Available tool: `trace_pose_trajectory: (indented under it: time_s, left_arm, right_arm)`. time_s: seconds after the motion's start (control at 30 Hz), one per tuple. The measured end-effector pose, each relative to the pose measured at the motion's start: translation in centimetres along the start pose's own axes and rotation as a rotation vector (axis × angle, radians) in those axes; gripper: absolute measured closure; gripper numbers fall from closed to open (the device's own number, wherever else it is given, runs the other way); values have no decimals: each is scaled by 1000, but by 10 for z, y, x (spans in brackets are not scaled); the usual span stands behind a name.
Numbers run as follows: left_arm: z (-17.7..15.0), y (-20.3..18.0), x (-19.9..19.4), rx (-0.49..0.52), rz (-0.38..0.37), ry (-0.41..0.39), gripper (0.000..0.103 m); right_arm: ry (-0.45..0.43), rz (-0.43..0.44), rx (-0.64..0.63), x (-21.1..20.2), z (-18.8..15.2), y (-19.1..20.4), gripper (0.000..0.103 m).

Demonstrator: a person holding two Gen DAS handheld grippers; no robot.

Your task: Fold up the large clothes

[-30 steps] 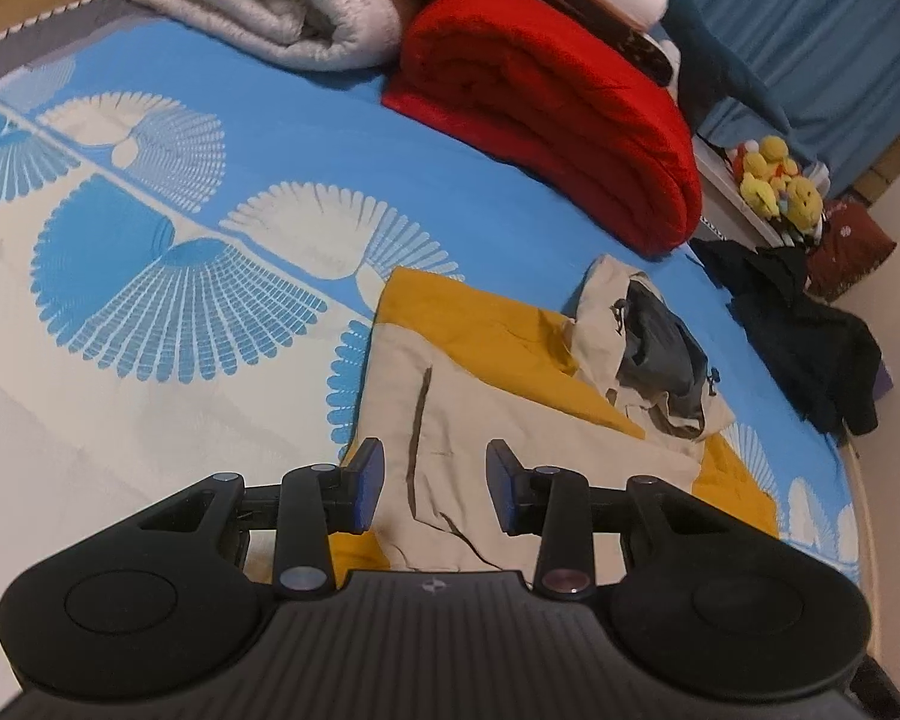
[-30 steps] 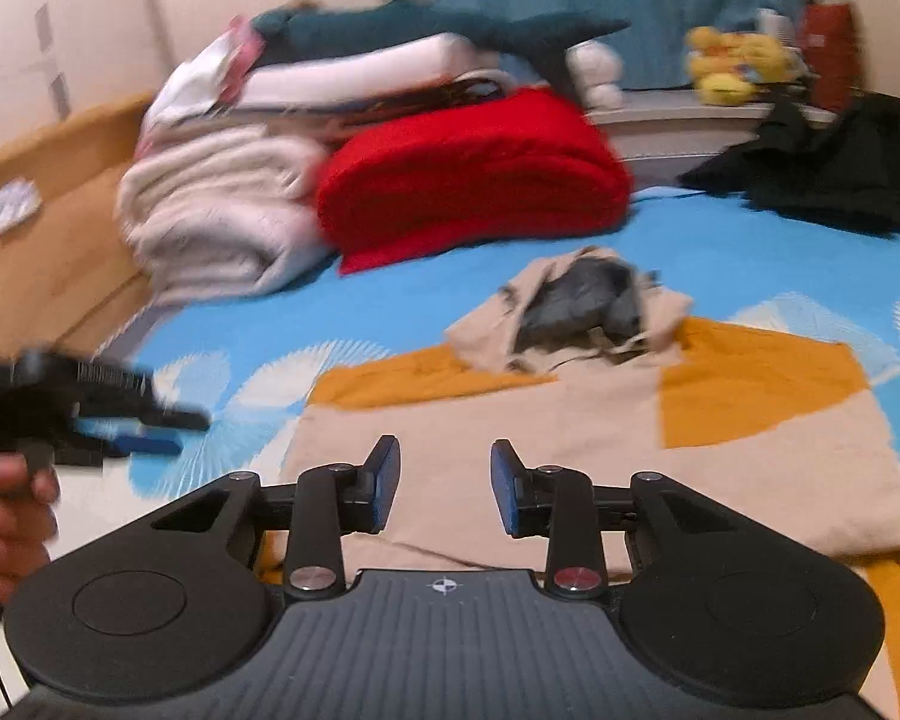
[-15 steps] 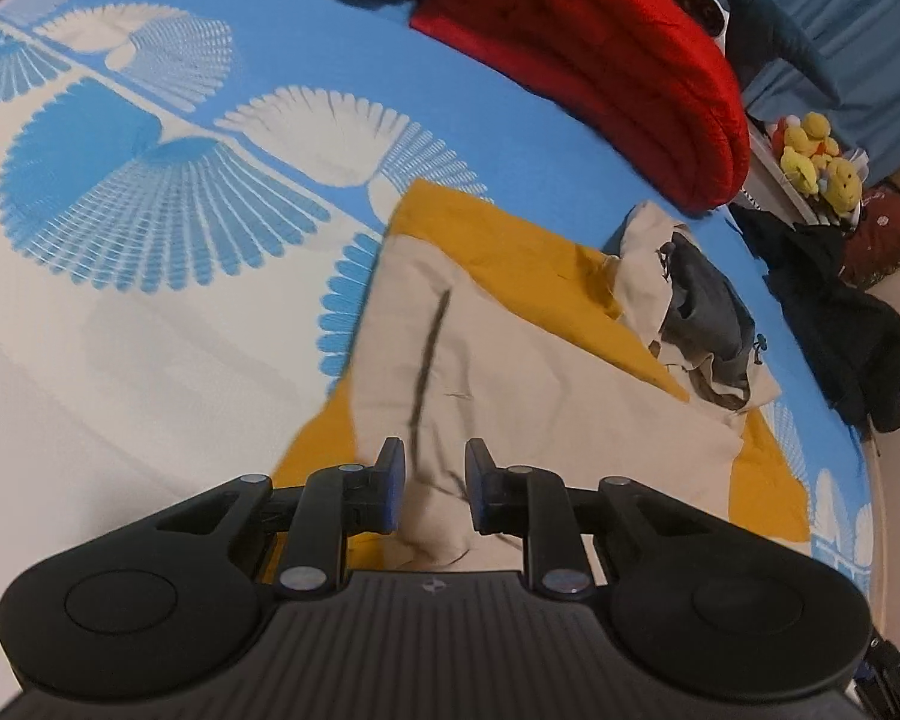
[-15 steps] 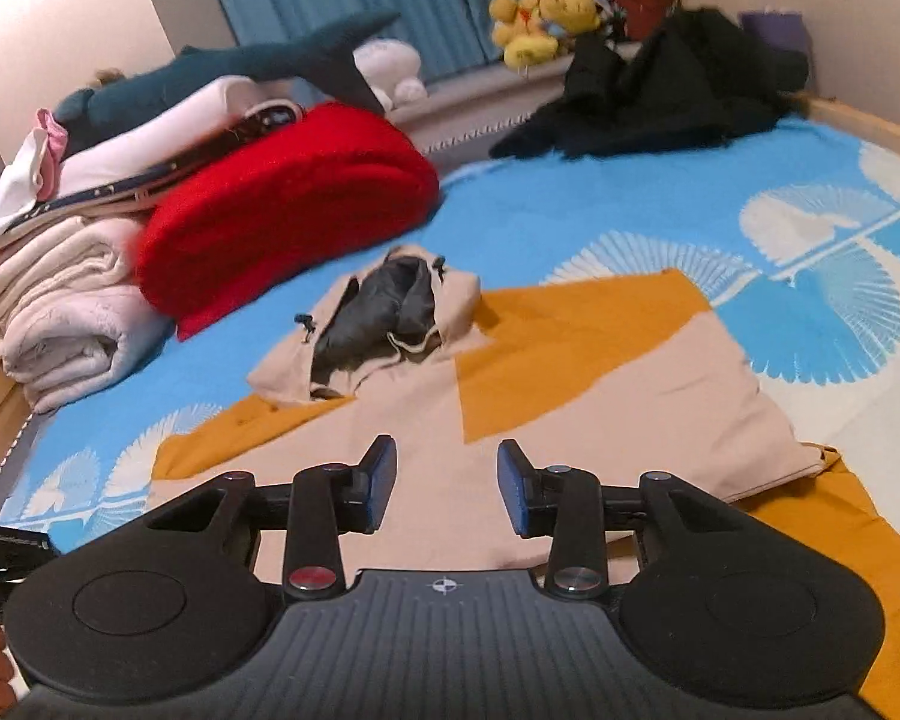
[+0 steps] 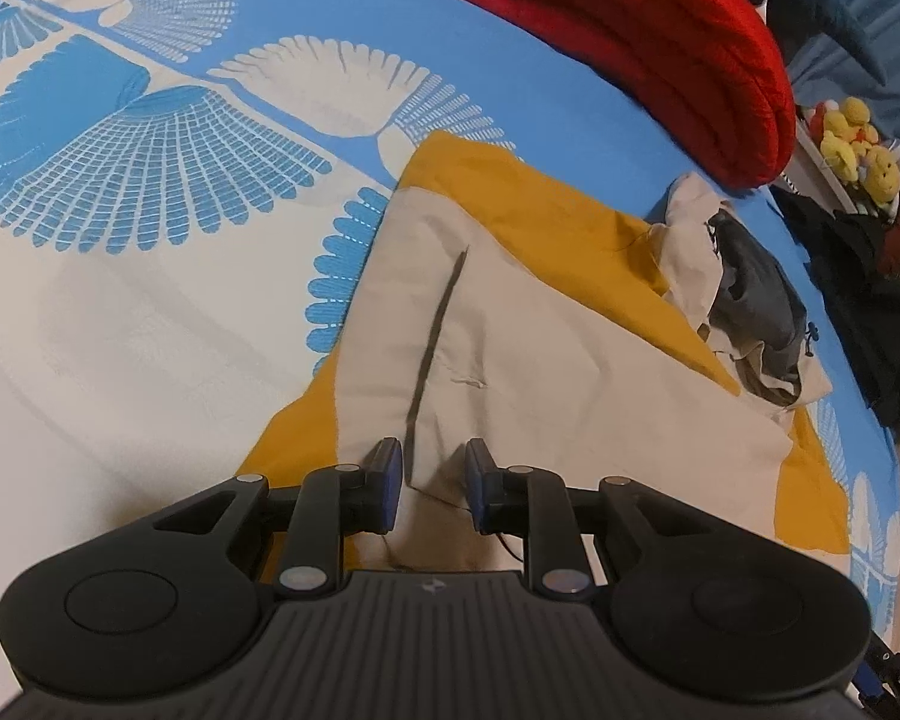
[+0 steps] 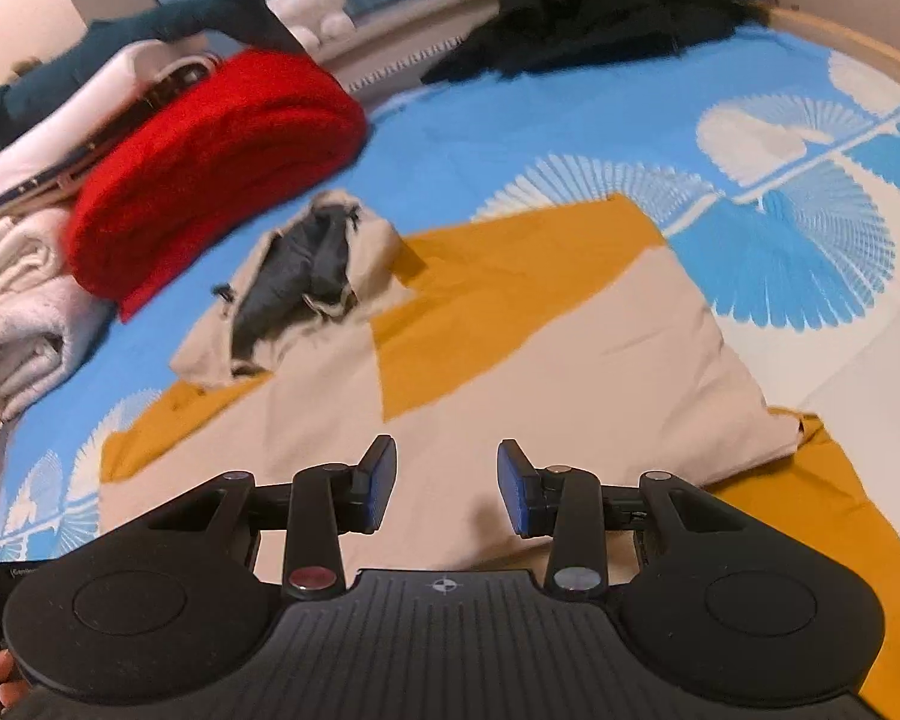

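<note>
A beige and mustard-yellow hoodie (image 5: pixel 546 354) lies flat on the blue patterned bedspread (image 5: pixel 150 192), its dark-lined hood (image 5: pixel 744 288) toward the far side. My left gripper (image 5: pixel 432 489) is open and hovers low over the hoodie's near beige hem, beside a dark seam. In the right wrist view the same hoodie (image 6: pixel 510 360) shows with its hood (image 6: pixel 306 276) at the upper left. My right gripper (image 6: pixel 447 495) is open and empty over the near beige part.
A folded red blanket (image 5: pixel 660 42) and white folded blankets (image 6: pixel 12 300) lie at the bed's far side. A black garment (image 6: pixel 600 12) lies at the bed's corner, yellow plush toys (image 5: pixel 858 138) behind it. The bed's wooden edge (image 6: pixel 858 54) runs along the right.
Both grippers have dropped lower and closer to the hoodie. The left jaws narrowed, then widened a little. The right gripper swung to face the hoodie's right part.
</note>
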State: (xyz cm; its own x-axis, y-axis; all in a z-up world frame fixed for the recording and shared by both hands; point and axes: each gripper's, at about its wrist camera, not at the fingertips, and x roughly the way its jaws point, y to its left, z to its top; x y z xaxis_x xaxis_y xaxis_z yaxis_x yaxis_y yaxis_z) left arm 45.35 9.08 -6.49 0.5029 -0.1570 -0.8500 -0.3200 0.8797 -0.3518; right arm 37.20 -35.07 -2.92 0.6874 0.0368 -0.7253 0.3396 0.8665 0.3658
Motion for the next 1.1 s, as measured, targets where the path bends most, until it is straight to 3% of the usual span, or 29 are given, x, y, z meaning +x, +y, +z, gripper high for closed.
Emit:
trace_pose_trajectory:
  time_s: [0.17, 0.23, 0.47, 0.6, 0.67, 0.73, 0.77, 0.83, 0.9, 1.0, 1.1]
  left_arm:
    - [-1, -7, 1, 16, 11, -8, 82]
    - [-1, -11, -5, 34, 9, -32, 102]
    - [-11, -14, -68, -6, 33, -195, 103]
    - [-19, -10, -68, -40, 143, -157, 102]
    - [-18, -14, -70, -9, 201, -207, 98]
    - [-15, -25, -72, 60, 184, -247, 96]
    - [-14, -32, -71, 105, 151, -250, 88]
    - [-15, -38, -60, 150, 76, -203, 82]
    - [-17, -34, -42, 111, 43, -122, 82]
    - [-18, -17, -9, -10, 45, 27, 81]
    - [-18, -6, 2, -53, 44, 58, 81]
  right_arm:
    - [40, -14, -1, 10, -1, -3, 63]
    - [50, -20, 10, 13, -1, -5, 63]
    - [124, -29, 39, 28, -9, -9, 63]
    - [175, -30, 88, 37, -13, -15, 63]
    - [193, -45, 116, 42, -14, -21, 63]
    - [203, -69, 153, 47, -16, -28, 63]
    - [205, -86, 173, 49, -16, -32, 63]
    - [207, -127, 197, 50, -17, -38, 63]
    - [194, -149, 204, 47, -16, -39, 63]
    - [144, -120, 157, 40, -12, -28, 63]
    - [102, -75, 123, 36, -10, -22, 63]
